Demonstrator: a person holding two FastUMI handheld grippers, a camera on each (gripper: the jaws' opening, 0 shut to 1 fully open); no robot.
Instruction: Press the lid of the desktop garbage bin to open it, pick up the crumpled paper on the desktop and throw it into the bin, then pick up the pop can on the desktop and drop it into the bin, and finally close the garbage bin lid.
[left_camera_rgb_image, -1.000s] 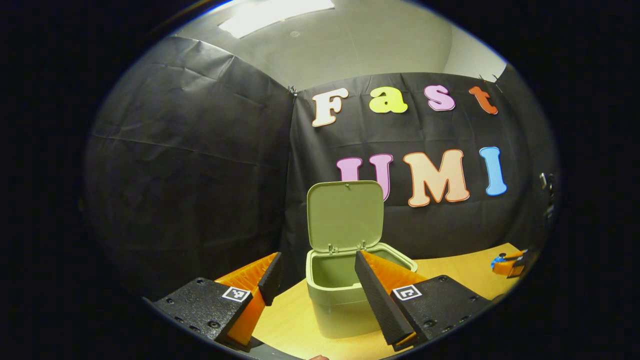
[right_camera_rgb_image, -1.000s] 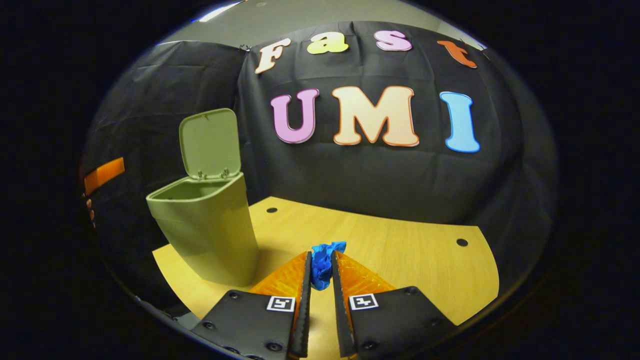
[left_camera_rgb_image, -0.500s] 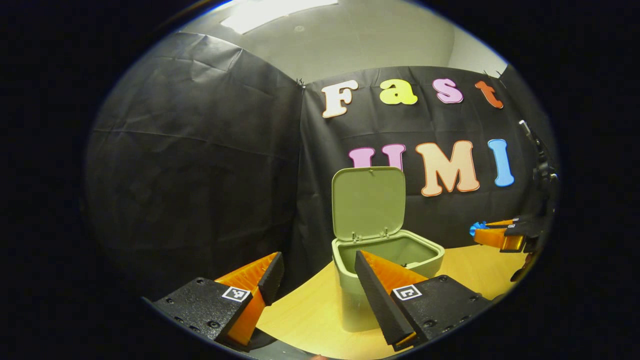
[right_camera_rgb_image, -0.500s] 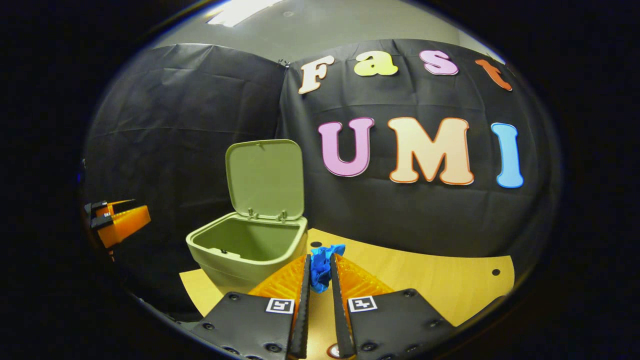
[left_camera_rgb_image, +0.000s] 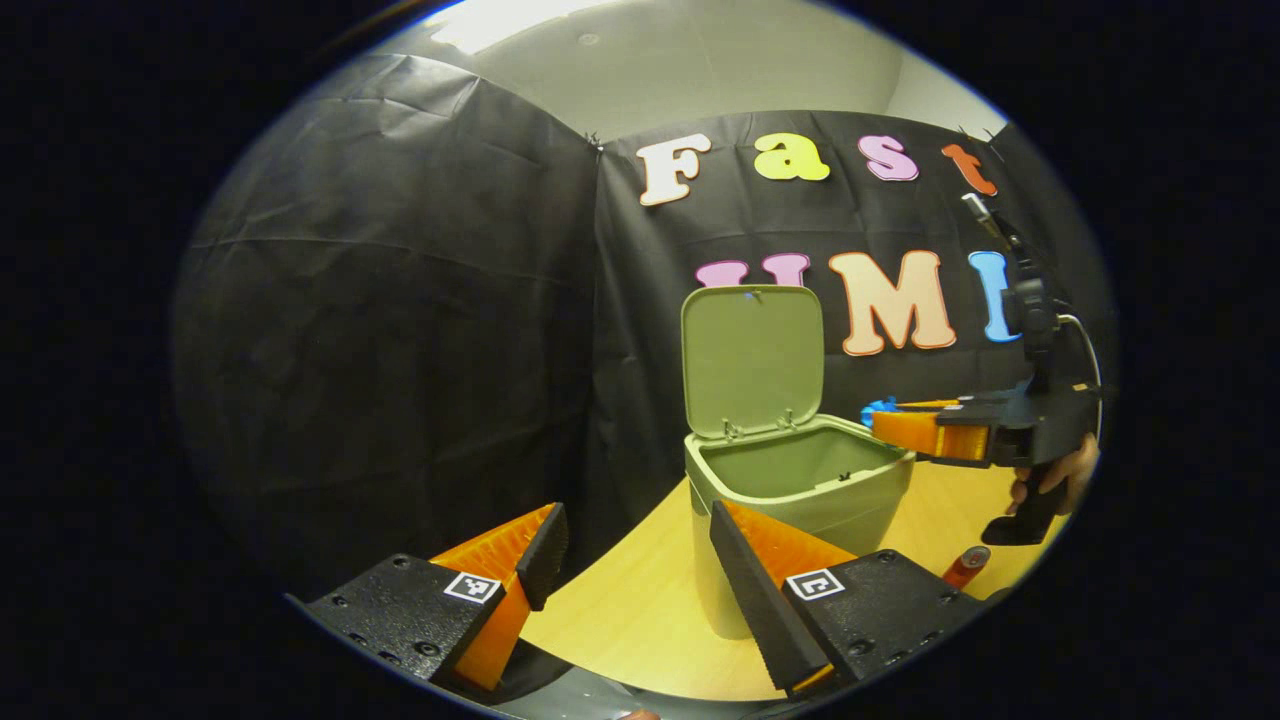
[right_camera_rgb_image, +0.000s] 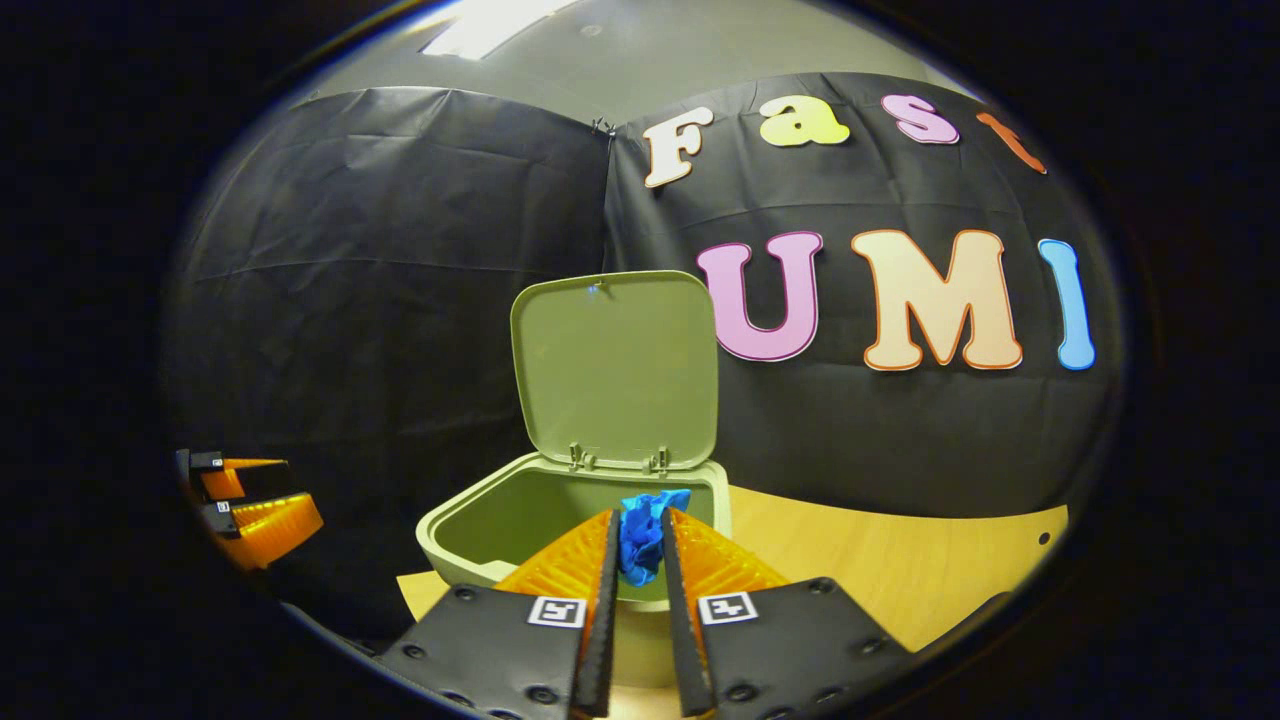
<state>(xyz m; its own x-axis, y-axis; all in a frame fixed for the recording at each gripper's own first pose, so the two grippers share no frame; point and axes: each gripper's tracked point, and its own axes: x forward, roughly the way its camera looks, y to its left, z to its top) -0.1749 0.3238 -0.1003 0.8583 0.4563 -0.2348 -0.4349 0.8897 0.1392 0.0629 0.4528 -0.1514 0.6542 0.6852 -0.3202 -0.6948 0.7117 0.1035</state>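
Your right gripper (right_camera_rgb_image: 640, 545) is closed down to a narrow gap with the crumpled blue paper (right_camera_rgb_image: 640, 535) pinched between both fingers. In the right gripper view the paper sits over the near rim of the green bin (right_camera_rgb_image: 470, 520), above its open mouth. In the left gripper view that same gripper (left_camera_rgb_image: 880, 418) reaches in from the right, held level, with the paper (left_camera_rgb_image: 878, 408) at its tip just over the bin's right rim, and your hand (left_camera_rgb_image: 1050, 480) wraps the handle behind it.

Your left gripper (left_camera_rgb_image: 630, 560) is spread wide with nothing between its fingers. It hangs in front of the bin (left_camera_rgb_image: 800, 500), off to the bin's left side. In the right gripper view it shows low at the left (right_camera_rgb_image: 250, 495), well apart from the bin.

The bin stands on a pale wooden desk (left_camera_rgb_image: 620, 620), near the desk's back left corner, close to the black cloth wall (right_camera_rgb_image: 400, 250). Its lid (right_camera_rgb_image: 615, 370) stands upright on the rear hinges, fully open, and the inside looks bare as far as you can see into it. The pop can (left_camera_rgb_image: 963, 567), red, lies on the desk to the right of the bin, near the front edge. A small dark hole (right_camera_rgb_image: 1043, 538) marks the desk top near its right edge. Black cloth covers both walls that meet behind the bin, and above it a pale ceiling (left_camera_rgb_image: 700, 70) carries a bright light panel (left_camera_rgb_image: 500, 15).
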